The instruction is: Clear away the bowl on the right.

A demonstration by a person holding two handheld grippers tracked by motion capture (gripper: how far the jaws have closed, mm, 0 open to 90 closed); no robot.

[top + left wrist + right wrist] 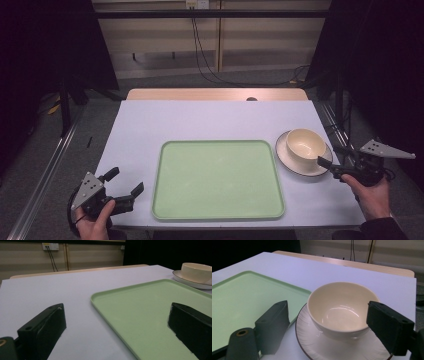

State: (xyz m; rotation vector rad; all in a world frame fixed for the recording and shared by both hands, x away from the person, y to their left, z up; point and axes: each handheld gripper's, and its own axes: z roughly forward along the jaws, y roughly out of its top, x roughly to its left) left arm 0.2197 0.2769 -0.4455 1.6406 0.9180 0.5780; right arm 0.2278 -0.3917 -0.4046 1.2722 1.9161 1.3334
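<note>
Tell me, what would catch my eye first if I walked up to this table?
Probably the big pale green tray, lying empty in the middle of the white table. Just right of it a cream bowl sits on a white saucer, and the right gripper points at them with its black jaws apart, not touching. The left gripper waits open at the table's near left corner.

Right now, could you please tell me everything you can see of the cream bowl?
The cream bowl is round, deep and glossy, ceramic by its look, plain inside and out, and empty. It stands upright on a white saucer with a dark rim, to the right of the green tray on the table. The saucer alone touches it. The right hand-held gripper is open, its jaws standing either side of the bowl, with no contact visible.
</note>
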